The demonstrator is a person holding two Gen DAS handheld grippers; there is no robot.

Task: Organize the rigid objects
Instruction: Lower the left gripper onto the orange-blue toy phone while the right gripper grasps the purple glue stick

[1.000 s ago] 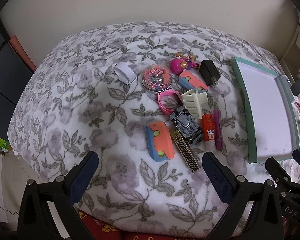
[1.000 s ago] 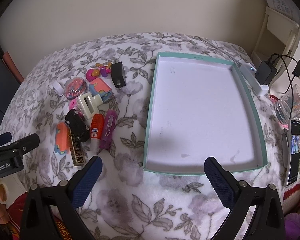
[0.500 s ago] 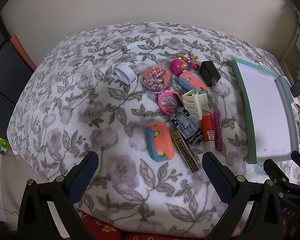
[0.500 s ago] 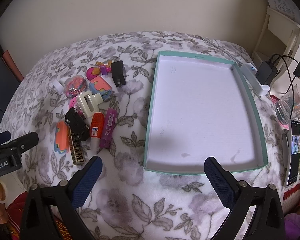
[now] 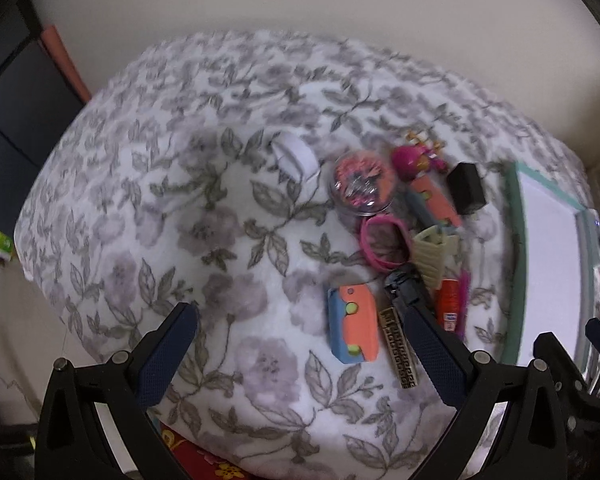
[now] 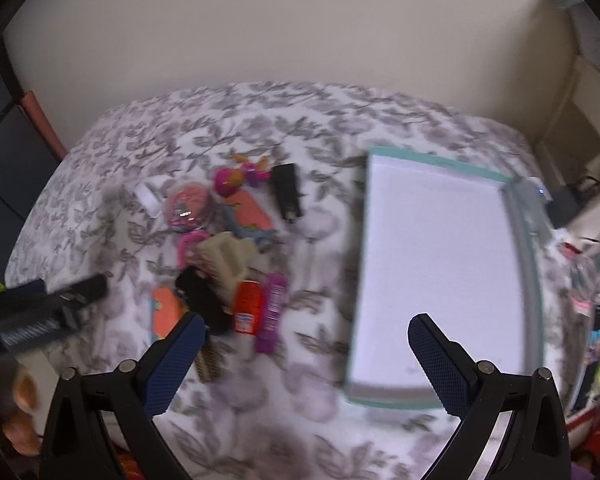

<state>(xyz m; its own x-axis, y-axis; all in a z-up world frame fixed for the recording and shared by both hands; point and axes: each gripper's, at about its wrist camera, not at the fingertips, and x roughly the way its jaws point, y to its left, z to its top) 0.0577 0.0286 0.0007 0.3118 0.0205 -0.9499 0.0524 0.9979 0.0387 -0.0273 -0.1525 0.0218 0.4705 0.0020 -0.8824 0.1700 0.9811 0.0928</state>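
Right hand-held gripper (image 6: 302,360) hovers (jaws spread) above tray (image 6: 360,280).

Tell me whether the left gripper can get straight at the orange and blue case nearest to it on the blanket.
Probably yes. The left gripper is open and empty, and the orange and blue case lies flat just ahead, with bare blanket on its left. Only the patterned bar crowds its right edge.

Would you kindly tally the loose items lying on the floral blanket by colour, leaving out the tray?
Orange-and-blue cases: 2
Pink or magenta (round tin, ring, ball toy, tube): 4
Black (charger, toy car): 2
Cream hair claw: 1
White clip: 1
Orange-red glue stick: 1
Gold patterned bar: 1
Total: 12
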